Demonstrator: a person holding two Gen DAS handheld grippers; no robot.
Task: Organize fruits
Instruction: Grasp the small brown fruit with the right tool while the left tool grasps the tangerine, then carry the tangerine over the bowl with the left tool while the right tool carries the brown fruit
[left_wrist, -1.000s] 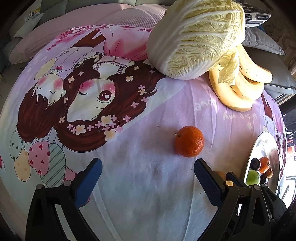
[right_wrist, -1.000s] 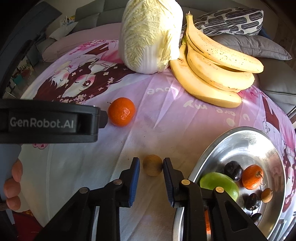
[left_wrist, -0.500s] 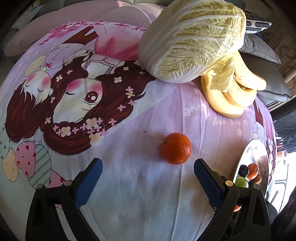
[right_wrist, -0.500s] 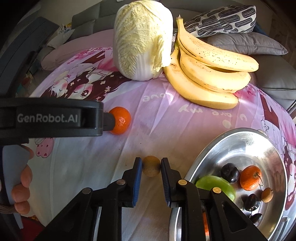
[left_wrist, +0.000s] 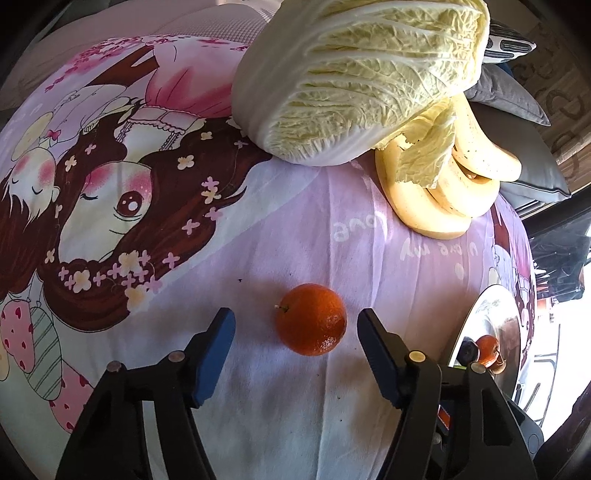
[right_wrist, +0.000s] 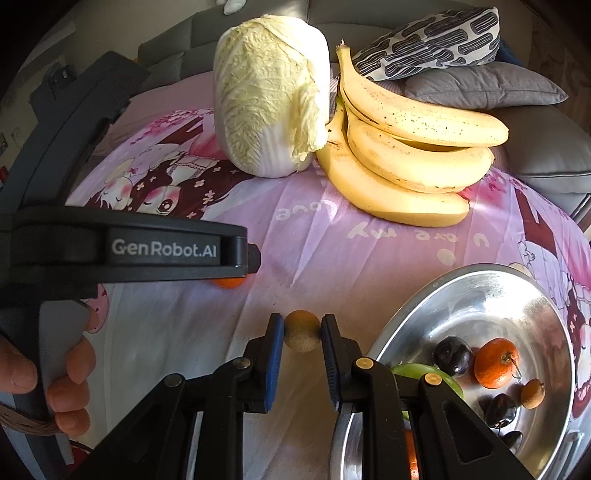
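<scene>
While the left gripper (left_wrist: 295, 343) has just been closing around the tangerine (left_wrist: 311, 319), its blue pads (left_wrist: 216, 356) stand clear of the peel on both sides, so nothing is held there yet. The fruit lies on the pink printed cloth (left_wrist: 332, 406), nearer the right pad than the left. To my eye the grip wants centring first, a little to the right, or the right pad will meet the fruit early and roll it away on the soft cloth. Over on the right, the right gripper (right_wrist: 302, 334) is clamped on a small tan round fruit (right_wrist: 302, 335), both pads against it. The steel bowl (right_wrist: 480, 291) sits just right of it with a plum, a tangerine and green fruit already inside. Cabbage (right_wrist: 269, 110) and bananas (right_wrist: 406, 147) lie at the far side.
</scene>
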